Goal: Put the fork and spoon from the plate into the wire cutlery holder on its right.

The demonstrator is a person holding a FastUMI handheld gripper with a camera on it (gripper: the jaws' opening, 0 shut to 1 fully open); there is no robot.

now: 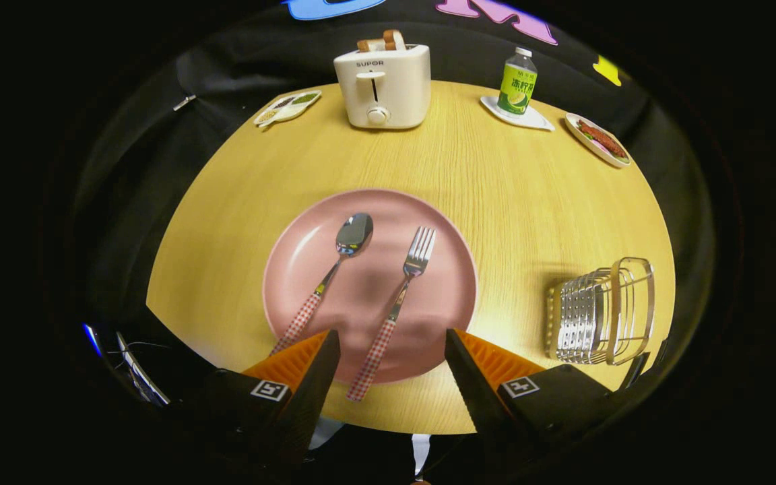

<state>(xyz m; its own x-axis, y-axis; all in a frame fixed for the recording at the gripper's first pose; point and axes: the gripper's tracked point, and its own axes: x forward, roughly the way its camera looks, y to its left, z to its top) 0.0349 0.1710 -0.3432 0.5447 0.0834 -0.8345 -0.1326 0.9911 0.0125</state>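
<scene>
Between my two fingers, which stand wide apart and hold nothing, the gripper [391,347] frames the near end of the fork [395,310]; its checked handle lies in the gap, running from the near rim of the pink plate [307,242] away toward the tines, tilted slightly rightward as it recedes. Just to its left on the same plate lies the spoon [331,276], its checked handle disappearing behind the left finger and its bowl pointing away, the long axis leaning rightward in the same way, so the two pieces lie roughly parallel and apart. I judge the fork the nearer candidate for the first grasp, since its handle already sits between the jaws and its axis runs nearly along my line of approach; closing across the handle should need little turning. Beside the plate, on its right and clear of it, stands the wire cutlery holder [600,311] on the wooden table [509,202], not yet holding either piece. Farther off sit a toaster [382,84] with bread in its slots, a bottle [517,82] on a small dish, and two dishes of food.
</scene>
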